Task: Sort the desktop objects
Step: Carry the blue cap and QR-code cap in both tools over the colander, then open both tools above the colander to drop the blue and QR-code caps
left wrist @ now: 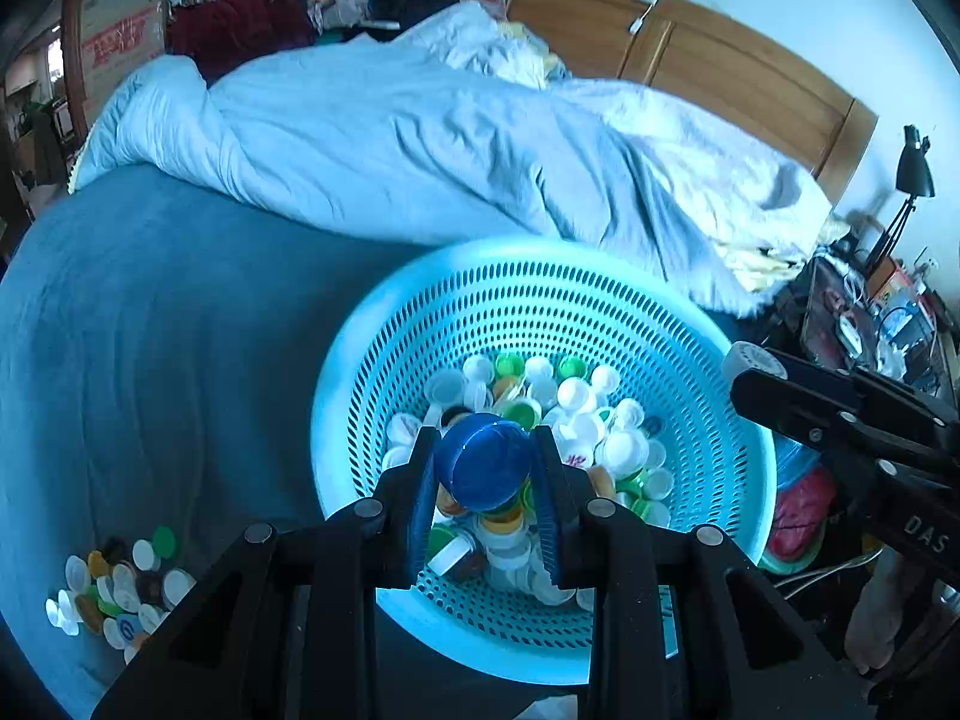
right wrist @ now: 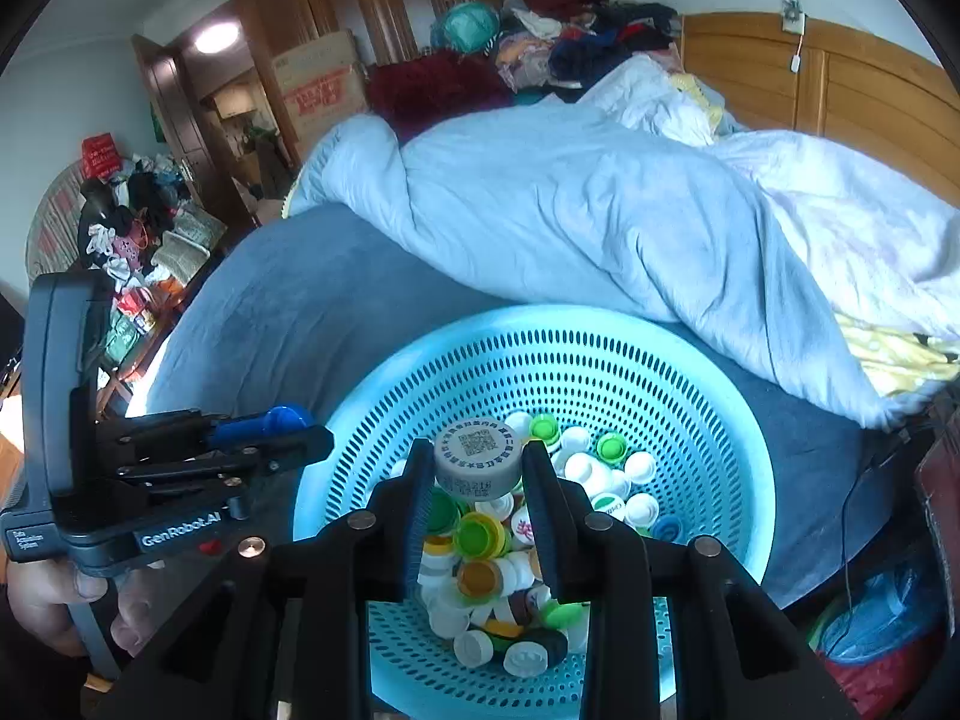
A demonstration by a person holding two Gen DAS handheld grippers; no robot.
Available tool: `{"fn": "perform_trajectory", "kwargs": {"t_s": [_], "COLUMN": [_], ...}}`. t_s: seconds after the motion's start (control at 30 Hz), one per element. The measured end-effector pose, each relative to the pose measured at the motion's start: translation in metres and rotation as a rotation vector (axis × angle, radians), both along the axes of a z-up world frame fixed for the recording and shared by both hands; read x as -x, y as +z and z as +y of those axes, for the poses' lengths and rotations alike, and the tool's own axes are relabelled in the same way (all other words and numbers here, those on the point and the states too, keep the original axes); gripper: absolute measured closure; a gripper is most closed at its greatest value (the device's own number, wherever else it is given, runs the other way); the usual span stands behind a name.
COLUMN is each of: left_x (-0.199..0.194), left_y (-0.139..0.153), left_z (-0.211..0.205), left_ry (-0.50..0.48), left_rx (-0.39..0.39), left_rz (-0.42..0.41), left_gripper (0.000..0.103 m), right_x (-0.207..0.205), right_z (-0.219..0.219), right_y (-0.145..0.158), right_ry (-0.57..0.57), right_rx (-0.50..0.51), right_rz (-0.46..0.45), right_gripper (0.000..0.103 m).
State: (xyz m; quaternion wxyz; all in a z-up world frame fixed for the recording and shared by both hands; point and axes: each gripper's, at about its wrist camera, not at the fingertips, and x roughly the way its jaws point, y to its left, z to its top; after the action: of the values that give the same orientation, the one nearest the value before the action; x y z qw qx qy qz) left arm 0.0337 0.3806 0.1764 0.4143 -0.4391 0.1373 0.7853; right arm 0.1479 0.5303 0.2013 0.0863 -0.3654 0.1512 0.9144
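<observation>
Blue everywhere: bed [left wrist: 150,330] under a rumpled quilt [left wrist: 420,138], largest thing in both views. Next in size, pale turquoise perforated basket [left wrist: 540,312] sitting on the bed near its front edge, bottom covered with a loose heap of bottle caps [left wrist: 576,414], mostly white, some green, yellow and orange. Smaller again, a second cluster of caps [left wrist: 114,582] lying on the bedcover well apart from the basket, off to its left.

Left gripper [left wrist: 485,462] poised over the basket, jaws drawn nearly together and clamped on a blue cap [left wrist: 485,468], pads bearing on opposite sides of its rim, flat face turned toward the camera. Right gripper [right wrist: 477,462] likewise above the basket, jaws a little wider and closed on a grey cap [right wrist: 477,459] with a printed code square on top, gripped across the skirt. From the right view, left gripper seen side-on at the basket's left edge, blue cap showing at its tips.

Judging by look: caps light, stiff, smooth plastic, likely slippery and prone to pop out if pinched off-centre or on a tilted edge. Best held across the full width on the ribbed skirt, pads square to the sides. Little risk of breakage; bigger risk of a cap squirting free or landing in the wrong pile.
</observation>
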Motion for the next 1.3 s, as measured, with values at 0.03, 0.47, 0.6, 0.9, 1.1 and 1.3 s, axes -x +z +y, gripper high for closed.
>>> {"fn": "perform_trajectory", "kwargs": {"t_s": [0.03,0.47,0.6,0.9,1.1,1.3], "left_x": [-0.001,-0.005,-0.006,-0.006,-0.005,-0.004], "left_y": [-0.003,-0.012,-0.013,-0.014,-0.017,-0.018], "left_z": [0.002,0.016,0.018,0.020,0.021,0.019], "left_ry": [-0.002,-0.004,-0.010,-0.012,0.004,0.016], "left_rx": [0.009,0.071,0.076,0.079,0.089,0.090], "left_rz": [-0.004,0.033,0.035,0.036,0.050,0.060], "left_gripper": [0.078,0.078,0.078,0.078,0.072,0.067], "right_x": [0.000,0.002,0.003,0.003,0.001,0.002], "right_z": [0.000,0.002,0.003,0.005,0.009,0.005], "right_y": [-0.002,-0.016,-0.018,-0.021,-0.021,-0.022], "right_ry": [0.002,0.012,0.015,0.012,-0.007,0.000], "right_rx": [0.004,0.026,0.029,0.033,0.034,0.030], "right_rz": [-0.005,-0.029,-0.031,-0.035,-0.028,-0.033], "right_gripper": [0.070,0.070,0.070,0.069,0.061,0.059]}}
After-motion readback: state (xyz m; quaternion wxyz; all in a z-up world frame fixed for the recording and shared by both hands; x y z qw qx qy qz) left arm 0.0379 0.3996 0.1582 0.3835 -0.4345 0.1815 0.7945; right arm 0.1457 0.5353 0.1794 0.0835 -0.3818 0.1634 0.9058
